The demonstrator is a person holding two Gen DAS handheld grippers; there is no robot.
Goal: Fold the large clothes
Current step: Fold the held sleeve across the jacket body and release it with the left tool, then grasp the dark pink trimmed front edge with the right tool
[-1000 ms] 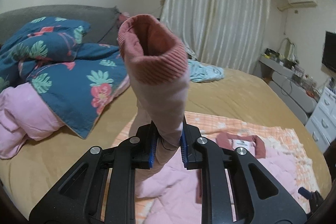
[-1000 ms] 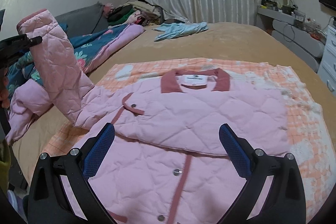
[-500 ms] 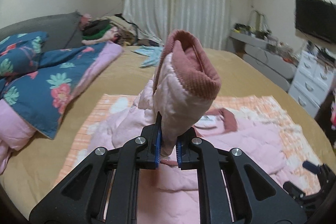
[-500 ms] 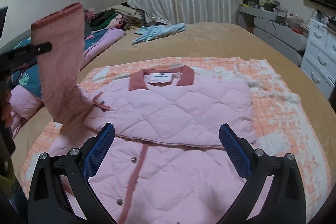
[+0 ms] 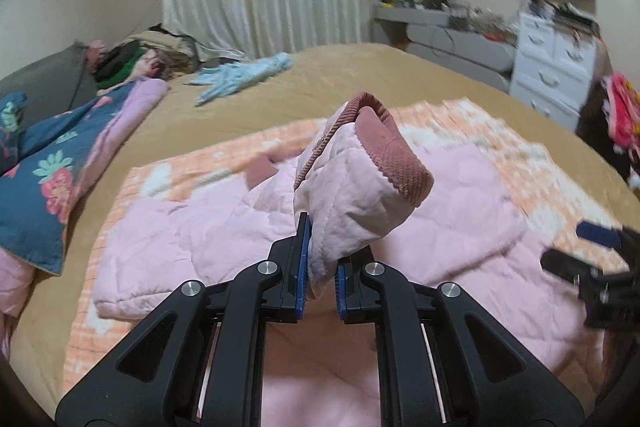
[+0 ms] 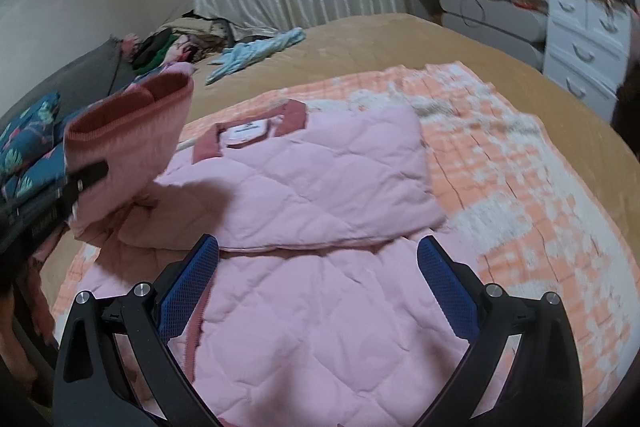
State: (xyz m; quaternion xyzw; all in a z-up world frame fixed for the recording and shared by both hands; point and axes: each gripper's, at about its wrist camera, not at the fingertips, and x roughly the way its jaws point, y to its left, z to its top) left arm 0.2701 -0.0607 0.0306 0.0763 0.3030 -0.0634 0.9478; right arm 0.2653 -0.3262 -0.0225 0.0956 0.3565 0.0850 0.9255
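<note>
The left gripper [image 5: 320, 273] pinched the quilted pink jacket's [image 6: 320, 187] dusty-rose-cuffed sleeve [image 5: 360, 183] at centre frame; the right gripper [image 6: 316, 287] gaped empty. Released carelessly, the sleeve might have bunched crookedly.

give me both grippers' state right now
Left gripper: shut on the quilted pink jacket's sleeve, near its ribbed cuff.
Right gripper: open, holding nothing, above the jacket.

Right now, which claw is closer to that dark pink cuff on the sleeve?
The left. The left claw is clamped on the sleeve just below the cuff. The right claw hangs open over the jacket's body, off to the cuff's side.
</note>
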